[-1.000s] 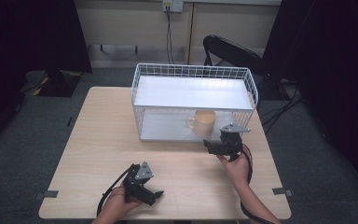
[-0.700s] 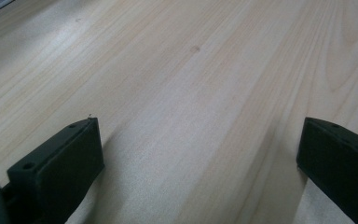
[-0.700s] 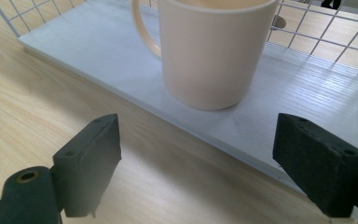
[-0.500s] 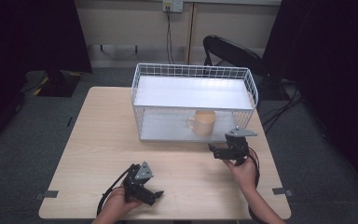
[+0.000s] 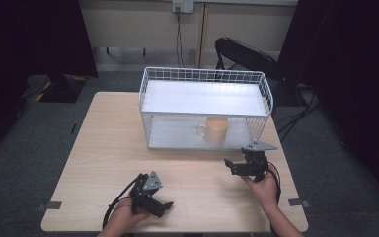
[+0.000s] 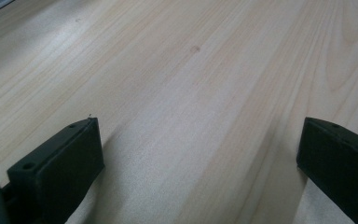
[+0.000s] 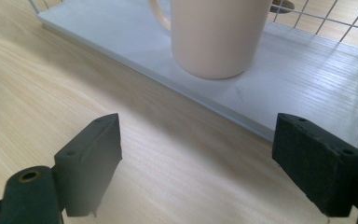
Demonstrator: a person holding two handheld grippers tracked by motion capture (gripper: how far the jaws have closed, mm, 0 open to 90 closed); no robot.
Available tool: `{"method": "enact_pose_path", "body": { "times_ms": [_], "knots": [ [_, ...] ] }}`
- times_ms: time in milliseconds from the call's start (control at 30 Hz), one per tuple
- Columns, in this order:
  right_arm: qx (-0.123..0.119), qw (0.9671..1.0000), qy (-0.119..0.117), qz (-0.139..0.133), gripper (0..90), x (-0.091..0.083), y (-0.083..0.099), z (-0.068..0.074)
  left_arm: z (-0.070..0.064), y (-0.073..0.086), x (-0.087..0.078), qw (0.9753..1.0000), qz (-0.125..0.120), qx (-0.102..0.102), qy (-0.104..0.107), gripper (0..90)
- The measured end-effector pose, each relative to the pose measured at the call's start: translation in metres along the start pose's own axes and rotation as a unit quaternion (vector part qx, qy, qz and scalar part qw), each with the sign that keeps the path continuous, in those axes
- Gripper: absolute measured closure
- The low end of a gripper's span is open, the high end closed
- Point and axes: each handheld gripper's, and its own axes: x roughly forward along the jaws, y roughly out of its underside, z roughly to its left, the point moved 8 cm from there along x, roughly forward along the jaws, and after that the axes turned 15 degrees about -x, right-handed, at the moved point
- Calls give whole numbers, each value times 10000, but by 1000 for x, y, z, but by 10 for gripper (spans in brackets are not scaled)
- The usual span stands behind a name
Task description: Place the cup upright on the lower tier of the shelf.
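1. Dark curtains and grey carpet surround a pale wooden table (image 5: 103,163) in the high view. On it stands a white wire basket (image 5: 205,106) with a white shelf on top and a white floor board; a peach mug (image 5: 215,129) sits upright on that floor board, its handle turned to the picture's left. The right gripper (image 5: 232,165) hangs just in front of the basket's front right corner, apart from the mug, with its jaws spread and nothing between them. The left gripper (image 5: 164,206) rests low near the table's front edge, well apart from the basket; at this size I cannot tell how its jaws stand. A black chair (image 5: 249,57) stands behind the basket.

2. Bare wood grain lies ahead in the left gripper view. The left gripper (image 6: 198,135) has its jaws wide apart, with nothing between them.

3. In the right gripper view the mug (image 7: 219,35) stands beyond the released jaws of the right gripper (image 7: 196,135), on the basket's floor board (image 7: 303,86) near its front edge. The top of the picture cuts off the mug's rim and most of its handle. The mug is plain, smooth and peach-coloured.
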Motion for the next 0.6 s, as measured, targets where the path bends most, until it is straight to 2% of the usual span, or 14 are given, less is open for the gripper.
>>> {"method": "enact_pose_path", "body": {
  "times_ms": [600],
  "knots": [
    [-3, 9999, -72, 89, 149, -18, 27, -3, 0, 0, 0, 10000, -3, -3, -1, 0]
  ]
}}
